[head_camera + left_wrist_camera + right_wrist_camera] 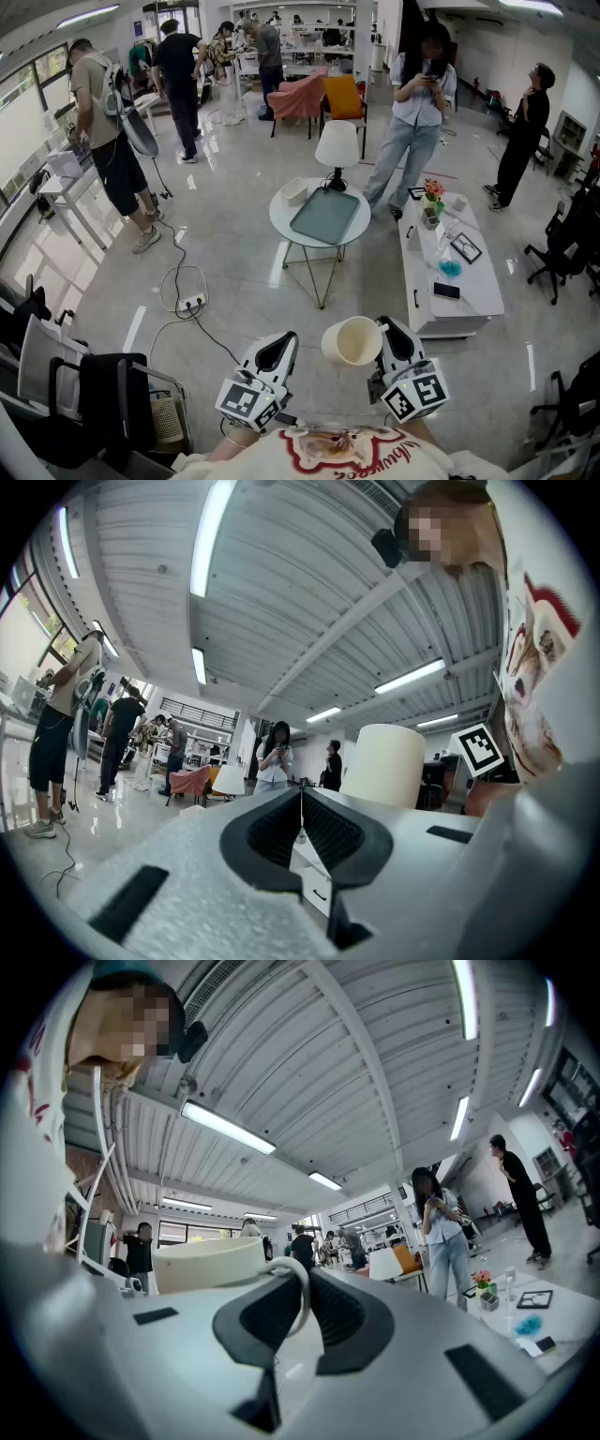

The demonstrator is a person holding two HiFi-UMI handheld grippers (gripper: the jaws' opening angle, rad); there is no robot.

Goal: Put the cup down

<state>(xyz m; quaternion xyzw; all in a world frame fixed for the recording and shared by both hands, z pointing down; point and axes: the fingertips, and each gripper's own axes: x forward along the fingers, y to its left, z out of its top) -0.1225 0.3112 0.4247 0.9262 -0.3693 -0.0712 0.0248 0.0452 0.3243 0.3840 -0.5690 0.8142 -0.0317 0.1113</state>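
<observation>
Holding: the right gripper (384, 339) has its jaws pinched on the looped handle (298, 1290) of the cream cup (352, 341). The cup hangs mouth-up in the air close to the person's chest, over bare floor.
Left gripper (277, 351): jaws pressed together with nothing between them. It is just beside the cup and seems not to touch it.
Landing spots: the round white table (281, 223) and the long low white table (473, 292) are both well ahead. A grey-green tray (325, 216) covers most of the round one.
Doing it well: carry the cup level to a bare patch and lower it until the base sits flat. Only then spread the jaws and draw back along the handle's line.
Risk: a grip on the handle alone probably lets the cup swing or twist. Releasing too soon could tip it.
</observation>
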